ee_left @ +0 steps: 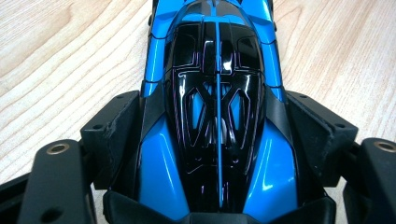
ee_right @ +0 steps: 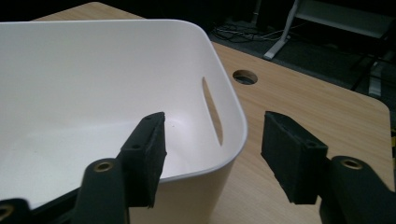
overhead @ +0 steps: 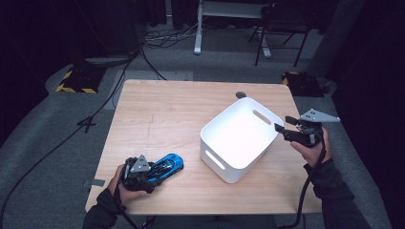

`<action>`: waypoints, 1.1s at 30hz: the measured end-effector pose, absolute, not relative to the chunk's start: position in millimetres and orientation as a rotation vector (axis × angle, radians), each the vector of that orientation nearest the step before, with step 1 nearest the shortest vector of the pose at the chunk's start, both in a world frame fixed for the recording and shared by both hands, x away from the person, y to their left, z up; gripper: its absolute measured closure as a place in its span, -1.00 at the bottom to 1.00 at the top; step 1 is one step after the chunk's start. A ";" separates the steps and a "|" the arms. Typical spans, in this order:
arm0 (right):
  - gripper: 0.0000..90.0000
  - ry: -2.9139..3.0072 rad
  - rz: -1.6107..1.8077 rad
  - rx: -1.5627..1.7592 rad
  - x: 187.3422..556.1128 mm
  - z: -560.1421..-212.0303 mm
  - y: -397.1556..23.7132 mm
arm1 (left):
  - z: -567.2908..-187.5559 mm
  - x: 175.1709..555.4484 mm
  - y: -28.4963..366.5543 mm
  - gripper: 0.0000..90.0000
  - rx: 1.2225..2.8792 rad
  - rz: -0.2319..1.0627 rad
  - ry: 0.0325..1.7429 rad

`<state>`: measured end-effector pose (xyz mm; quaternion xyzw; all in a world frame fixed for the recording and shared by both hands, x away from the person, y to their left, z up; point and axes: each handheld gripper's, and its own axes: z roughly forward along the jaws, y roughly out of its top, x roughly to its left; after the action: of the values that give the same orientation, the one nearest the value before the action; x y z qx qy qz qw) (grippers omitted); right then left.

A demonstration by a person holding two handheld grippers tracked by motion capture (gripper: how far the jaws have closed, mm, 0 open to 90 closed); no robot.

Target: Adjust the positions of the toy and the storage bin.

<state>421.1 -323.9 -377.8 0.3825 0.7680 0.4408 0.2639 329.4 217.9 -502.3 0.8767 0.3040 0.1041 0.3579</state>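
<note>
A blue and black toy car [overhead: 168,165] lies on the wooden table [overhead: 157,119] near its front left corner. My left gripper [overhead: 154,172] is shut on the car from behind. In the left gripper view its pads [ee_left: 116,130] press on both flanks of the car [ee_left: 217,93]. A white plastic bin [overhead: 253,160] with slot handles stands empty at the right of the table. My right gripper [overhead: 282,126] hovers open at the bin's right corner. In the right gripper view one jaw is over the bin's inside and the other is outside its rim [ee_right: 233,107], touching nothing.
A round cable hole [overhead: 240,95] sits in the table behind the bin. Bare wood stretches across the table's left and middle. On the floor beyond are cables [overhead: 95,114], a chair [overhead: 282,28], a desk leg [overhead: 197,28] and yellow-black striped bases [overhead: 76,81].
</note>
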 end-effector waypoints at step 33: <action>-0.04 2.159 1.181 1.280 466.4 -400.3 -290.0 | -501.8 331.9 213.6 -0.45 2.266 0.279 0.780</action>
<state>466.4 -290.0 -400.3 0.4538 0.7651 0.4186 0.1829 331.9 213.6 -501.8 0.8775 0.3022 0.1080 0.3564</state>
